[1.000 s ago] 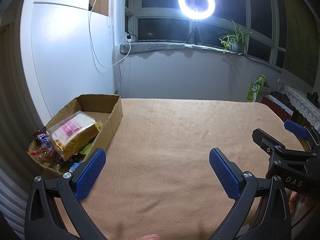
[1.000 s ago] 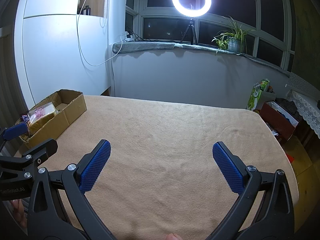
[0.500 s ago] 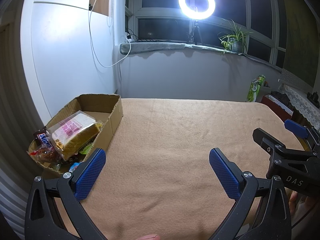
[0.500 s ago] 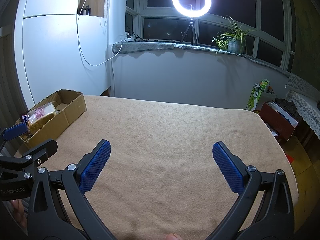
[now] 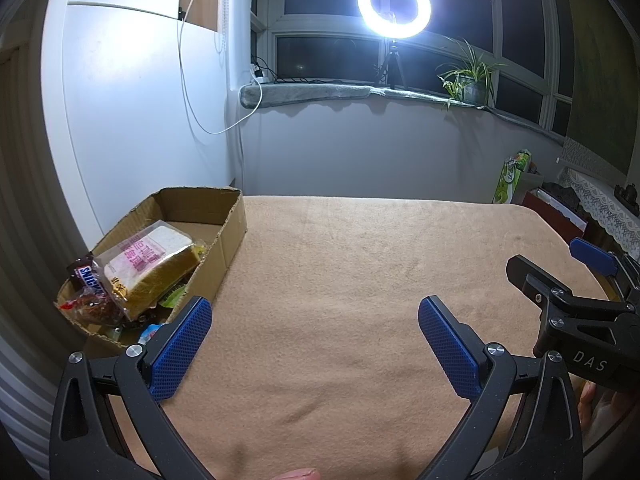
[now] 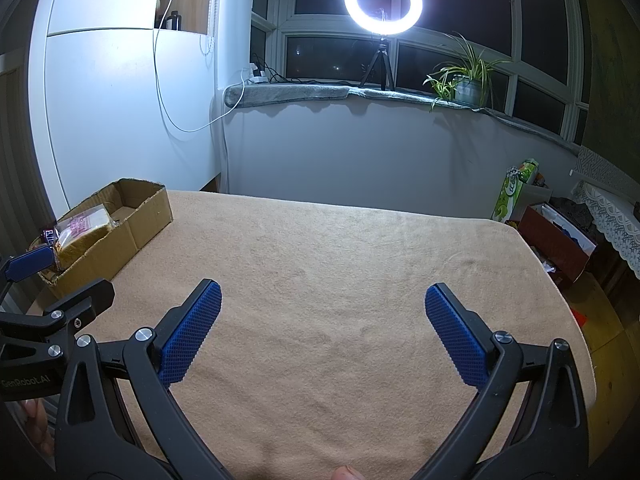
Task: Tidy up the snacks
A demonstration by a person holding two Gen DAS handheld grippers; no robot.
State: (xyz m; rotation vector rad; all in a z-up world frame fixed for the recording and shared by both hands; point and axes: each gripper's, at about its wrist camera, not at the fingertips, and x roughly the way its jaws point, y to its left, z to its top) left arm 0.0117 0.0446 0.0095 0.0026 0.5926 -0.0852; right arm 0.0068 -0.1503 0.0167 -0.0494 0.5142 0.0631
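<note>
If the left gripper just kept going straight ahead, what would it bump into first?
Probably nothing soon. The left gripper is open and points over bare tan blanket. The cardboard box of snacks sits off to its left, outside that line. Depth is hard to judge.

Box [image 5: 224, 240] at table's [image 5: 360, 280] left edge, bread bag [image 5: 152, 264] inside, possibly atop other snacks [image 5: 90, 280]

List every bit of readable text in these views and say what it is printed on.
"SNICKERS", partly cut off: candy bar wrapper in the cardboard box.
"DAS": body of the right gripper.
"GenRobot.AI": body of the left gripper.
Pink print on the bread bag: not legible.
Green package: too blurred to read.
</note>
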